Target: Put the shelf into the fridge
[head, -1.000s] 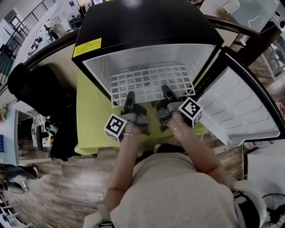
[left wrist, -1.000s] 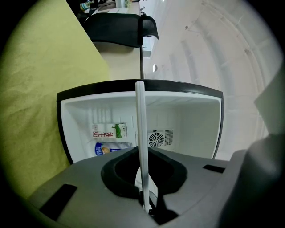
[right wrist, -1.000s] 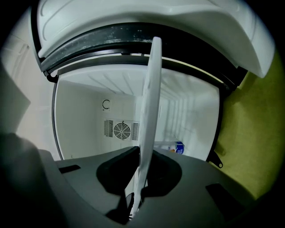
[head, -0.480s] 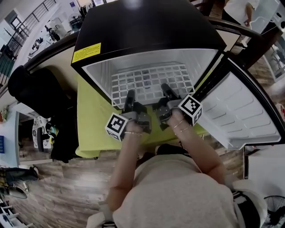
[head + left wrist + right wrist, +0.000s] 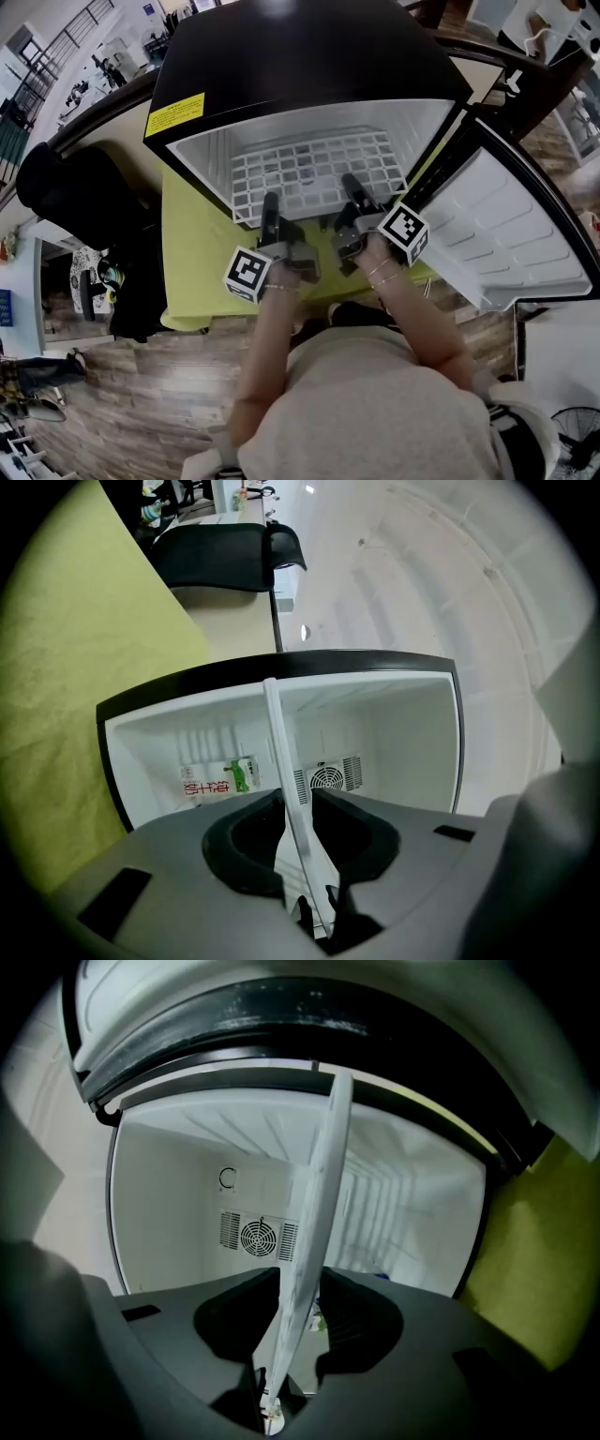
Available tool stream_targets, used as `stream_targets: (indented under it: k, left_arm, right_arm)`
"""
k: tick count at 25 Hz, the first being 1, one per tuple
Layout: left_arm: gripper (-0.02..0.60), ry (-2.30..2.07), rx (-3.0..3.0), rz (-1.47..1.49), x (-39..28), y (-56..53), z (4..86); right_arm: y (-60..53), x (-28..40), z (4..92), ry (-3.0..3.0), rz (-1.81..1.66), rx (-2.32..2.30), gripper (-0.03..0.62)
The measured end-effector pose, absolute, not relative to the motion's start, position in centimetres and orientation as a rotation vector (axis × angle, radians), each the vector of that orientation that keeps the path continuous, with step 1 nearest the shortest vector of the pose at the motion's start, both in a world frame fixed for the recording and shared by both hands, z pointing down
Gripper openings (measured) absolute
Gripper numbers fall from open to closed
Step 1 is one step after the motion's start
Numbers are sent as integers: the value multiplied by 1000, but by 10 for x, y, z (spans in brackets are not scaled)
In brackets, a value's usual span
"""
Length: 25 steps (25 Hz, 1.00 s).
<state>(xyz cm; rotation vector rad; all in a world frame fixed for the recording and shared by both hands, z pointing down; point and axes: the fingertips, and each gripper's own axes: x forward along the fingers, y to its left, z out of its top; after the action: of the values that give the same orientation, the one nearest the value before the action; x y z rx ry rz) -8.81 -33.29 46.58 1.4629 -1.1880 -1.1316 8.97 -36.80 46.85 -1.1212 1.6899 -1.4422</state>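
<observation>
The left gripper point(image 5: 270, 204) and right gripper point(image 5: 352, 186) have just been opening their jaws, now loose around the shelf point(image 5: 314, 169) edge inside the fridge point(image 5: 309, 56).

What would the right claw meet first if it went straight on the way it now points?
The right claw, whose jaws have just been opening, has the wire shelf between them. Beyond, it likely meets the fridge's back wall by the fan vent; depth unclear.
</observation>
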Motion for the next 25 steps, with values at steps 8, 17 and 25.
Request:
stream_targets:
  k: [8,17,25]
  left_arm:
    - [129,-1137,1454,-1097,-72,-320,466]
    - [94,-1154,1416,-1100,-74,-308,467]
    - [35,-1122,1403,-1092,-75,-307,472]
  right_arm:
    - [-347,88,470,1686,-1458,-1120,127]
    - [-337,83,470,1682,-1473,-1091,61]
    - [-337,83,472,1646,-1467,-1059,38]
